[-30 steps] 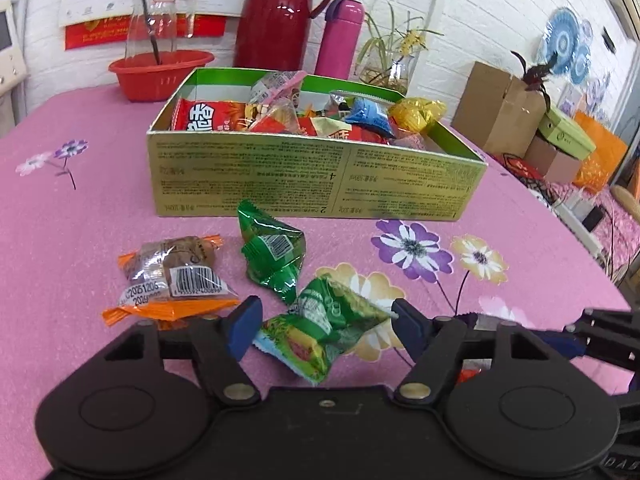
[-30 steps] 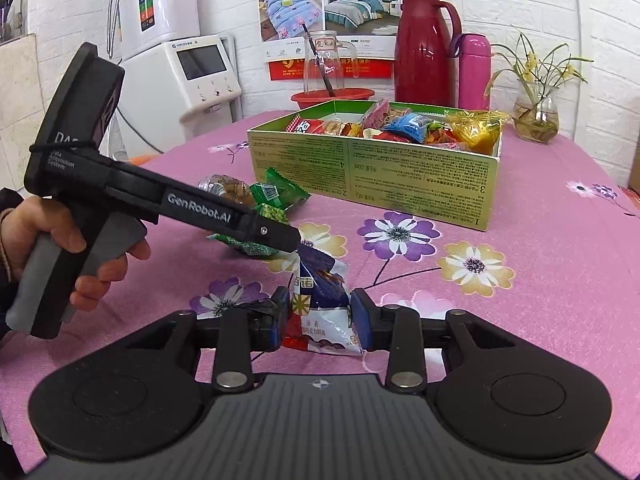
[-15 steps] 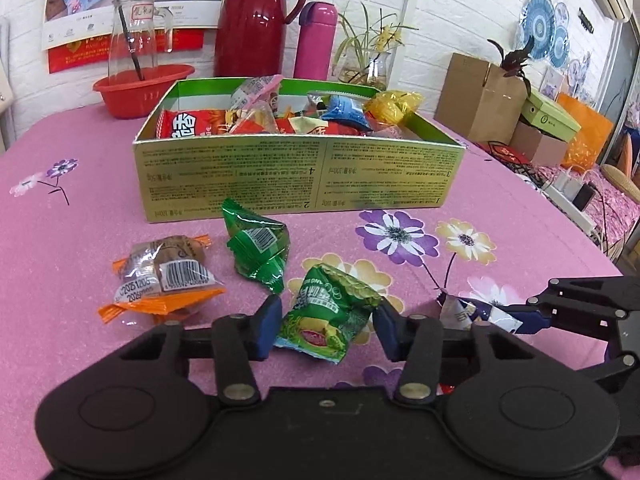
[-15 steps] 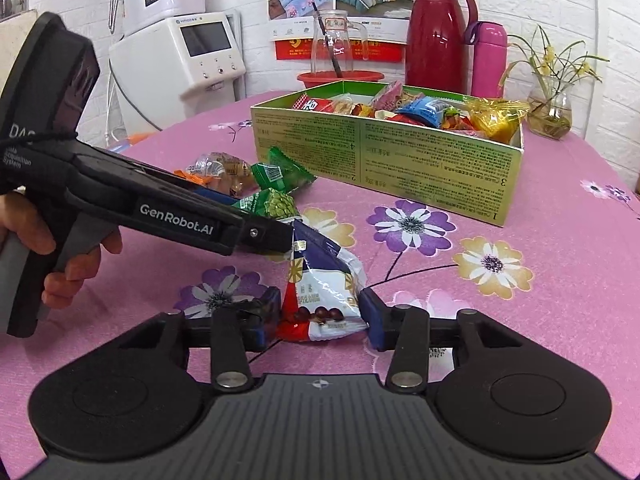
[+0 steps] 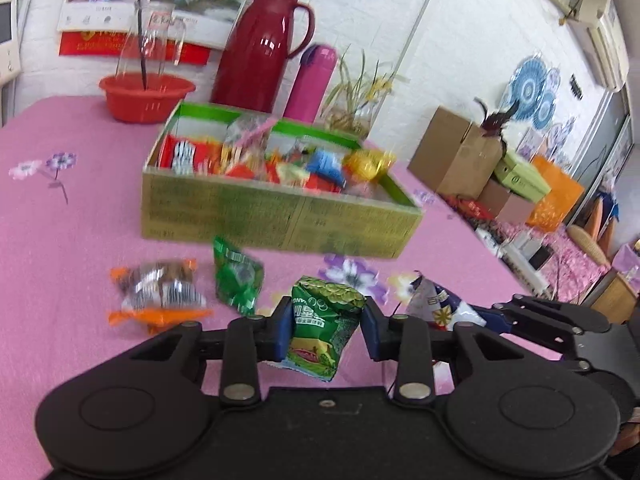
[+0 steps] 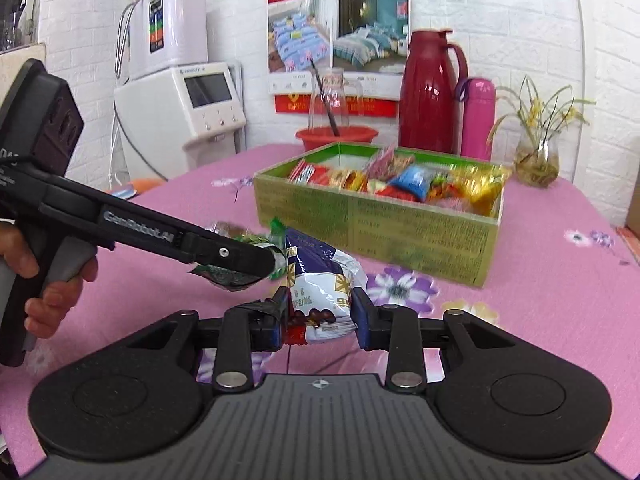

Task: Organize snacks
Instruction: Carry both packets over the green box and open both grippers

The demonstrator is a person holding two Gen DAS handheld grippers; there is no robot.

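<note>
My left gripper (image 5: 325, 328) is shut on a green snack packet (image 5: 323, 320) and holds it above the pink tablecloth. My right gripper (image 6: 320, 320) is shut on a blue and white snack packet (image 6: 324, 284), also lifted; this packet shows in the left wrist view (image 5: 436, 304) too. The green open box (image 5: 280, 216) with several snacks in it stands ahead, and appears in the right wrist view (image 6: 376, 220). A small green packet (image 5: 236, 276) and an orange-edged brown packet (image 5: 160, 292) lie on the table left of my left gripper.
A red basin (image 5: 146, 96) with a glass jug, a red thermos (image 5: 260, 48), a pink flask (image 5: 310, 80) and a plant vase (image 6: 536, 160) stand behind the box. A white appliance (image 6: 184, 112) stands beyond the table's left edge. Cardboard boxes (image 5: 460, 152) are at the right.
Both grippers closed on their packets and lifted them off the table, rising and moving toward the box. The two loose packets on the left stayed put.
</note>
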